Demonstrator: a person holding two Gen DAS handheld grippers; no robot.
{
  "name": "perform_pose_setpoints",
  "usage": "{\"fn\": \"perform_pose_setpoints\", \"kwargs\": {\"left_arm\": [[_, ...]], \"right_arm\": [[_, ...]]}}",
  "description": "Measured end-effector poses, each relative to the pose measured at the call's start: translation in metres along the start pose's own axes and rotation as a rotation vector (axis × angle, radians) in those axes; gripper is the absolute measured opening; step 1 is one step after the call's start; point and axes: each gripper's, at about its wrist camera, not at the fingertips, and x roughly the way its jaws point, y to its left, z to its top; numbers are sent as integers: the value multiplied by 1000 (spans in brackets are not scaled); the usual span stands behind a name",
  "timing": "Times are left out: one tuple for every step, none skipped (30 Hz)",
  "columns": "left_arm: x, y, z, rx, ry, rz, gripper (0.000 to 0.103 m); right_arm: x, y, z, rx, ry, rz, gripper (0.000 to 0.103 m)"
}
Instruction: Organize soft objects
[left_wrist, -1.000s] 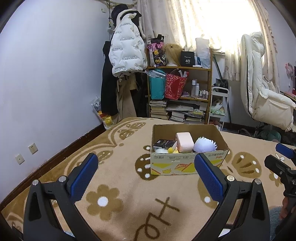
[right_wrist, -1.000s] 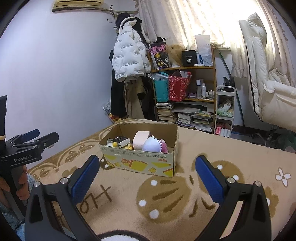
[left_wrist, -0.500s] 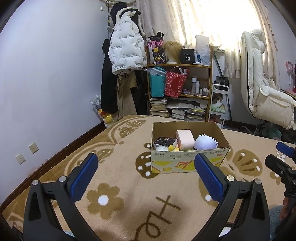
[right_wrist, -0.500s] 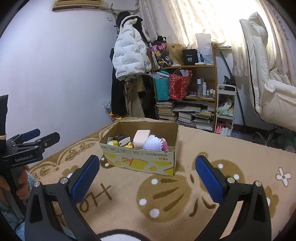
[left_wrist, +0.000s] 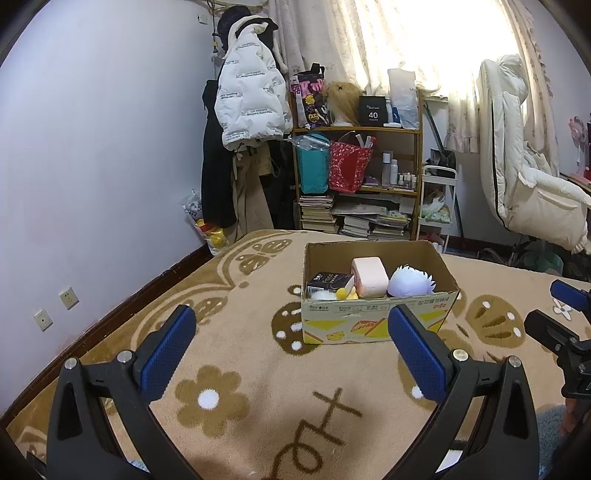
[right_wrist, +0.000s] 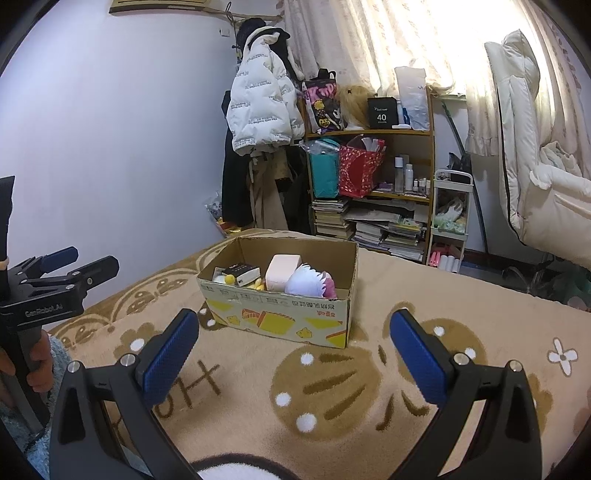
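Holding my left gripper (left_wrist: 291, 341) wide open, I grip nothing; its blue pads (left_wrist: 168, 352) hover above the tan patterned blanket (left_wrist: 229, 373), aimed level at the cardboard box (left_wrist: 376, 317). The box sits ahead on the blanket, its long side facing me, and contains a black carton (left_wrist: 327, 281), a pink block (left_wrist: 369, 276) and a white plush (left_wrist: 410, 280). My right gripper (right_wrist: 293, 347) is equally wide open and empty, hovering near the box (right_wrist: 280, 314), which runs left to right.
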Motion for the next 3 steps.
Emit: {"fn": "perform_pose_setpoints", "kwargs": {"left_arm": [[0,0,0,3,0,2,103],[0,-1,0,3,0,1,103],[0,-1,-1,2,0,2,103]], "right_arm": [[-1,-2,-1,-1,1,0,103],[-1,-1,-1,-2,1,1,103],[-2,-2,-1,-3,2,-1,103]]}}
